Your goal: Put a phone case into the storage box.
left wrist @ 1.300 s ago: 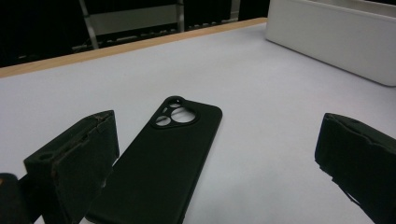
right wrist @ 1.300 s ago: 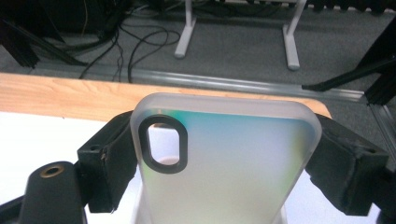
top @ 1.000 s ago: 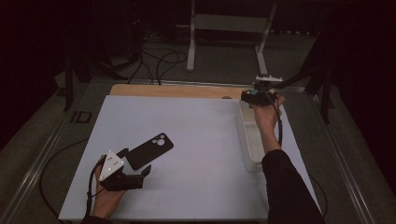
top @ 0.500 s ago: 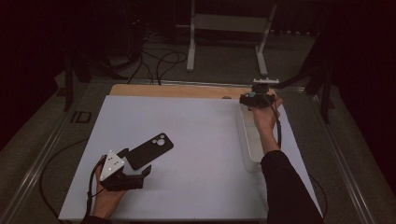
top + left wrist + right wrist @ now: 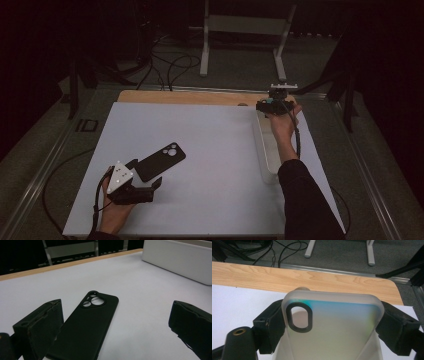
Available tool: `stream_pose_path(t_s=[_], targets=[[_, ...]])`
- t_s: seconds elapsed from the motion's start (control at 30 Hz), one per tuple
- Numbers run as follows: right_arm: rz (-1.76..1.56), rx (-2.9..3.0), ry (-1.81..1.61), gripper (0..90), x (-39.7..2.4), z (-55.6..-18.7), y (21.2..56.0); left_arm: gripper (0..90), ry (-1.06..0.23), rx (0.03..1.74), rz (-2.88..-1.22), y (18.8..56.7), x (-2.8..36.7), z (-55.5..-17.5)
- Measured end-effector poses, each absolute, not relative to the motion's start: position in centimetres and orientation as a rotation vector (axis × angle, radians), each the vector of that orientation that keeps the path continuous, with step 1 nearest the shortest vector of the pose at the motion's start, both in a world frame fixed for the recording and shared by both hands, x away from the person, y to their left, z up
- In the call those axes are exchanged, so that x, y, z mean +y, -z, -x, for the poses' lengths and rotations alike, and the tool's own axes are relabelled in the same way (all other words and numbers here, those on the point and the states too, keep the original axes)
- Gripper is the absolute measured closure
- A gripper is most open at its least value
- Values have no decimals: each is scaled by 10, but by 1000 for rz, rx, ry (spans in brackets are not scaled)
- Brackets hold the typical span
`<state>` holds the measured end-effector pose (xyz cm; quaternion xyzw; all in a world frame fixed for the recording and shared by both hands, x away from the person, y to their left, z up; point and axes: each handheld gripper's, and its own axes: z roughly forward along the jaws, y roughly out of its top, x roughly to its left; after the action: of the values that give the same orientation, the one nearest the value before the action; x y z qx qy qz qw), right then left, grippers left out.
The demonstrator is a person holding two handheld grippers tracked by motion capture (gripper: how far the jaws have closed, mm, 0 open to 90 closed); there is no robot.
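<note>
A black phone case (image 5: pixel 160 161) lies flat on the white mat, camera holes facing up. My left gripper (image 5: pixel 145 173) rests at its near end, open. In the left gripper view the black case (image 5: pixel 87 325) lies beside the left jaw, and neither jaw of my left gripper (image 5: pixel 116 306) touches it. At the far right my right gripper (image 5: pixel 272 105) hangs over the far end of a white tray (image 5: pixel 267 150). It is shut on a frosted translucent phone case (image 5: pixel 337 325). Both of its fingers (image 5: pixel 270 322) press on the case's side edges.
A bare wooden strip (image 5: pixel 190 96) runs along the table's far edge, with cables and a stand's legs on the floor beyond. The white tray (image 5: pixel 180 260) lies along the mat's right side. A person's sleeve (image 5: pixel 305 200) reaches along the tray.
My right gripper, with the frosted case, has edged slightly to the left. The left gripper and the black case have stayed where they were.
</note>
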<state>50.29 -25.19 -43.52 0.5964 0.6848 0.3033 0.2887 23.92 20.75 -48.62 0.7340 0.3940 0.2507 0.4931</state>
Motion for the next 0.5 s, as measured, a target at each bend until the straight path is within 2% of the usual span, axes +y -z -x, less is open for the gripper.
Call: stream_pose_path(t_s=[0.07, 0.1, 0.17, 0.5], targets=[[-1595, 1827, -809, 158, -252, -503, 435, 4, -608, 956, -1781, 486, 208, -239], [-1612, 1814, -838, 110, -253, -504, 435, 5, -607, 959, -1779, 486, 209, -239], [-1618, 1805, -853, 84, -253, -504, 435, 4, -606, 959, -1777, 486, 209, -239], [-1602, 1760, -871, 83, -258, -497, 425, 4, -608, 960, -1779, 486, 209, -238]])
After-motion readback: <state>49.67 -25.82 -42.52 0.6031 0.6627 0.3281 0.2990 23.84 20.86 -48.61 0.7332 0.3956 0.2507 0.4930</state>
